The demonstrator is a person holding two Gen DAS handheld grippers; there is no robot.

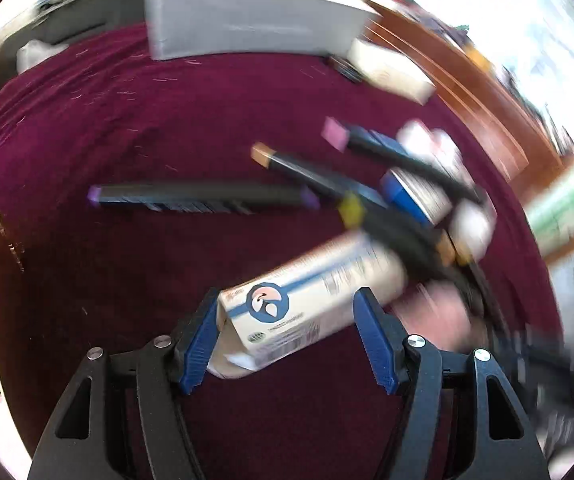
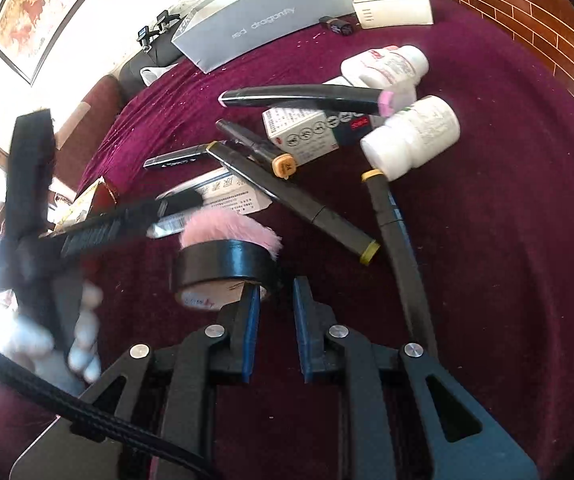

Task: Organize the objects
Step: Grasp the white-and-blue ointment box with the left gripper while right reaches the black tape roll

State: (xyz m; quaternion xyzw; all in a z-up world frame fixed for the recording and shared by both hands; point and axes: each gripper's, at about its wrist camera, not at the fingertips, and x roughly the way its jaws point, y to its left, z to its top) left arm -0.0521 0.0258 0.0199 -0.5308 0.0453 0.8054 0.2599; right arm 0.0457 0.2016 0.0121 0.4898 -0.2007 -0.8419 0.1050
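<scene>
Now my left gripper (image 1: 287, 336) pinches a slim printed cardboard box (image 1: 311, 300) above the plush maroon surface (image 1: 167, 128). My right gripper (image 2: 275, 304) stands slightly spread beside a glossy black tape roll (image 2: 223, 264); smooth black markers (image 2: 291, 196) and white plastic bottles (image 2: 411, 140) lie beyond.

Hard daylight blew out the upper right of the left wrist view and the upper left of the right. Motion blur smeared the left view; fisheye bending darkened both rims.
</scene>
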